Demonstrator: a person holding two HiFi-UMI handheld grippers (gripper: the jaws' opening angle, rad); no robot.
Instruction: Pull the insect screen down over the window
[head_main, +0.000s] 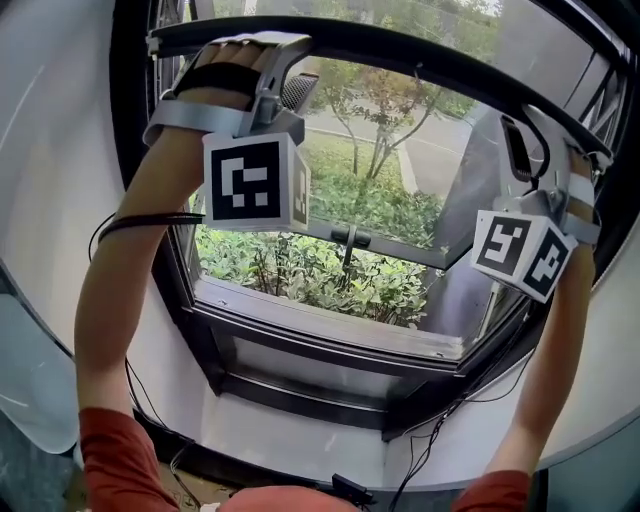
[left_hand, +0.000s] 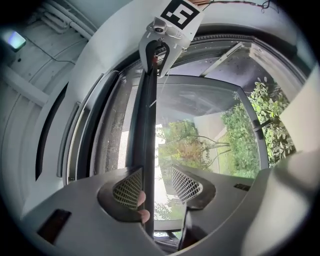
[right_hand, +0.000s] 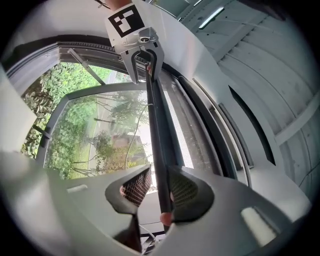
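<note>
At twelve o'clock in the head view, the dark pull bar (head_main: 420, 55) of the insect screen (right_hand: 192, 140) curved across the top of the window (head_main: 320, 345). The left gripper (head_main: 290, 75), at eleven o'clock, had its jaws apart around the bar, which touched only one pad. The right gripper (head_main: 530, 135), at two o'clock, was clamped on the bar.

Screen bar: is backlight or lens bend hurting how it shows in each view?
Left gripper view: the screen bar is a dark silhouette against bright daylight, with sharp edges; the picture's corners are vignetted black. Right gripper view: same backlight, and the bar is crisp there too. Head view: even light, no blur, but the fisheye bows the bar into an arc.
</note>
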